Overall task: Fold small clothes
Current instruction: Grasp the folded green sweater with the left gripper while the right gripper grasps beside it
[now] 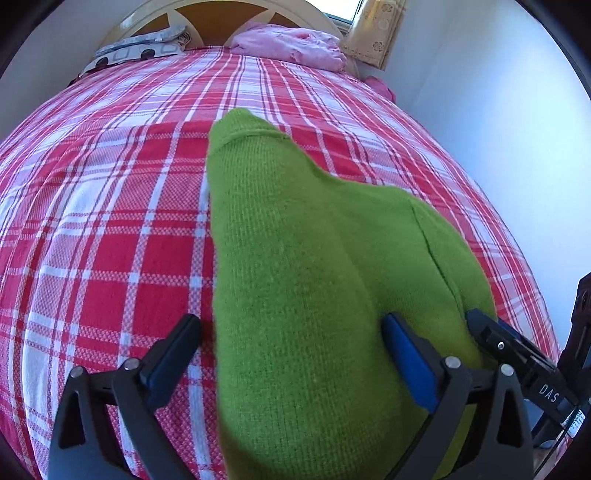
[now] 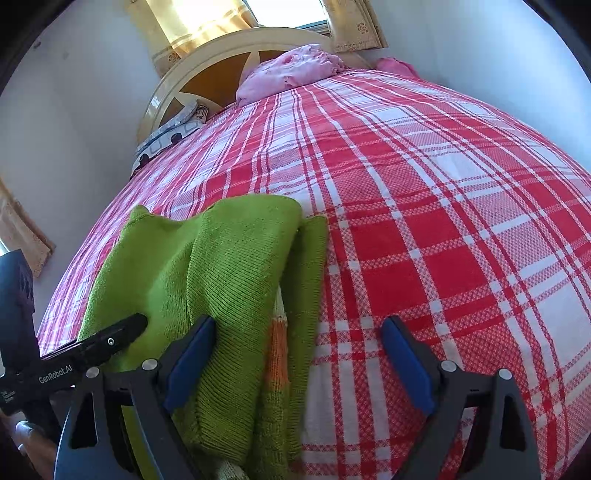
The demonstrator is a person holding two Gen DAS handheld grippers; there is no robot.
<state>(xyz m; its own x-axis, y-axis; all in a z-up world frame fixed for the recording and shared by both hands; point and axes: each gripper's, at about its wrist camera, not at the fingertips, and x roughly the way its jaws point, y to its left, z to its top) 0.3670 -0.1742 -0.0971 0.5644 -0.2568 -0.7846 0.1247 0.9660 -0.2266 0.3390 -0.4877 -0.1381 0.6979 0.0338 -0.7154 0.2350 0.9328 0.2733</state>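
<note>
A small green knitted garment lies folded lengthwise on a red and white checked bed cover. My left gripper stands open low over its near end, with the cloth between the wide jaws and no pad pressing on it. In the right wrist view the green garment shows a folded flap and an orange and white striped part underneath. My right gripper is open over the garment's right edge, its left finger over the cloth and its right finger over the bed cover.
A crumpled pink cloth and a patterned pillow lie at the far end by the cream headboard. A pale wall runs along the bed's right side. A hand holds the left gripper's handle.
</note>
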